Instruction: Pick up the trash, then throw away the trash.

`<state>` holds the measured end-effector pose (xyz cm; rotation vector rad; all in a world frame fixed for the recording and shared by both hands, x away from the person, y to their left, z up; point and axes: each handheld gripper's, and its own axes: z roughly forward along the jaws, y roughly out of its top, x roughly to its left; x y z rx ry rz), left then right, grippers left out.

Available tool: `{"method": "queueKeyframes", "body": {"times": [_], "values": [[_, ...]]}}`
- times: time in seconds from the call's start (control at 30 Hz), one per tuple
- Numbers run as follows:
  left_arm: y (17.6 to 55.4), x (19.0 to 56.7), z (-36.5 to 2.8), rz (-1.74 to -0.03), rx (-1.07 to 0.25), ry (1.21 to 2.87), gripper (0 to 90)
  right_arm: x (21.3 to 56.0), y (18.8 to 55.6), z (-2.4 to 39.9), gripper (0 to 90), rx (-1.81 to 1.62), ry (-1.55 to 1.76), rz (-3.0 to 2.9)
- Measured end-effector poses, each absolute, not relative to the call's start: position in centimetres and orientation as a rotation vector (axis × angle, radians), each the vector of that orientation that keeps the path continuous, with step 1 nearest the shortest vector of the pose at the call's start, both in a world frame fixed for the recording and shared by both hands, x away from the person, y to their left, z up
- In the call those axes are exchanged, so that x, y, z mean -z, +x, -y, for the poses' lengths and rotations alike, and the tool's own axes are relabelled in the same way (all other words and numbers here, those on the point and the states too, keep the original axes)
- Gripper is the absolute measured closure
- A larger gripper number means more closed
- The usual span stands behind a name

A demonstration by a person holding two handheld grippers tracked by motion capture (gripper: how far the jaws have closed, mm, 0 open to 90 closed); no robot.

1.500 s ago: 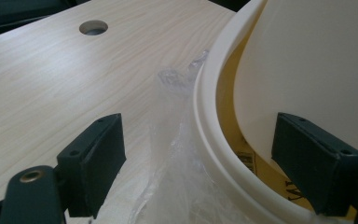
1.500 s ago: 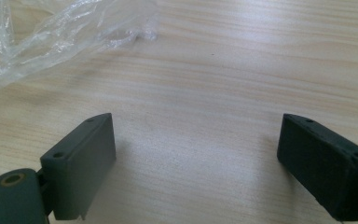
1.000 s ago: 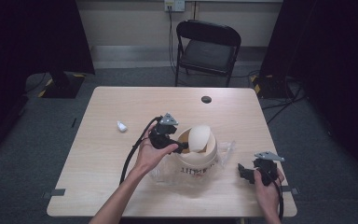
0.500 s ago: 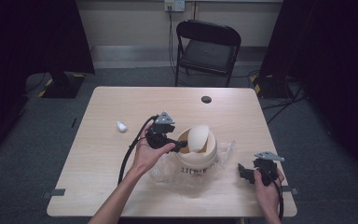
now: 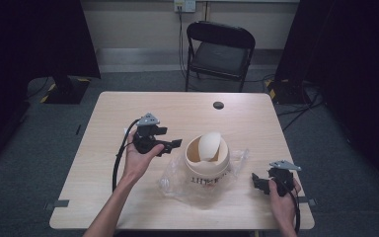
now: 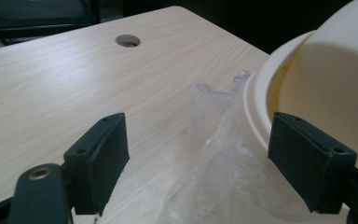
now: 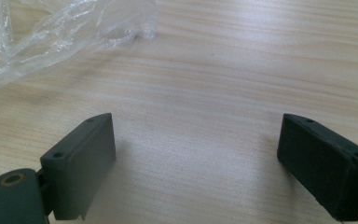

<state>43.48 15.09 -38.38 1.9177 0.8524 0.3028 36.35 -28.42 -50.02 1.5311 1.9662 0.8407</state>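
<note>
A cream bin (image 5: 206, 167) with a tilted swing lid (image 5: 210, 146) stands on a crumpled clear plastic bag (image 5: 175, 183) at the table's middle front. My left gripper (image 5: 174, 144) is held just left of the bin, jaws open and pointing at it. In the left gripper view, the open left gripper (image 6: 196, 158) frames the bag (image 6: 214, 154) and the bin's rim (image 6: 259, 105). My right gripper (image 5: 255, 181) rests open near the front right corner, right of the bag. Bare wood lies between the jaws of the right gripper (image 7: 196, 161), with the bag's edge (image 7: 51, 32) beyond.
A round cable hole (image 5: 218, 105) sits in the table (image 5: 128, 197) near its far edge. A black folding chair (image 5: 221, 52) stands behind the table. Dark curtains flank both sides. Bare tabletop stretches to the left and far side.
My left gripper has drawn back leftward from the bin's rim. The right gripper has stayed in place.
</note>
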Motion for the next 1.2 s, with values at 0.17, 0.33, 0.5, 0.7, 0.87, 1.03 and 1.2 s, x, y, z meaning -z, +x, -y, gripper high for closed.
{"method": "queueKeyframes", "body": {"times": [0.17,0.33,0.5,0.7,0.87,1.03,1.2], "values": [[44.1,38.6,-17.4,-0.906,-0.343,1.934,19.8,50.0,36.3,28.4,10.6,-0.84,1.53,-1.966],[45.0,39.3,-19.7,-0.966,-0.355,1.926,19.4,50.0,36.3,28.4,10.6,-0.84,1.531,-1.966],[45.2,40.0,-21.5,-1.017,-0.375,1.917,19.5,50.0,36.3,28.4,10.6,-0.84,1.531,-1.966],[46.0,41.1,-23.0,-1.052,-0.46,2.009,19.1,50.0,36.3,28.4,10.6,-0.84,1.531,-1.966],[47.0,42.4,-24.3,-1.102,-0.418,1.993,18.4,50.0,36.3,28.4,10.6,-0.841,1.531,-1.966],[48.2,43.1,-25.5,-1.142,-0.407,2.008,18.4,50.0,36.4,28.4,10.5,-0.842,1.531,-1.967],[49.3,43.1,-26.3,-1.166,-0.428,2.038,19.0,50.0,36.4,28.4,10.5,-0.842,1.529,-1.967]]}}
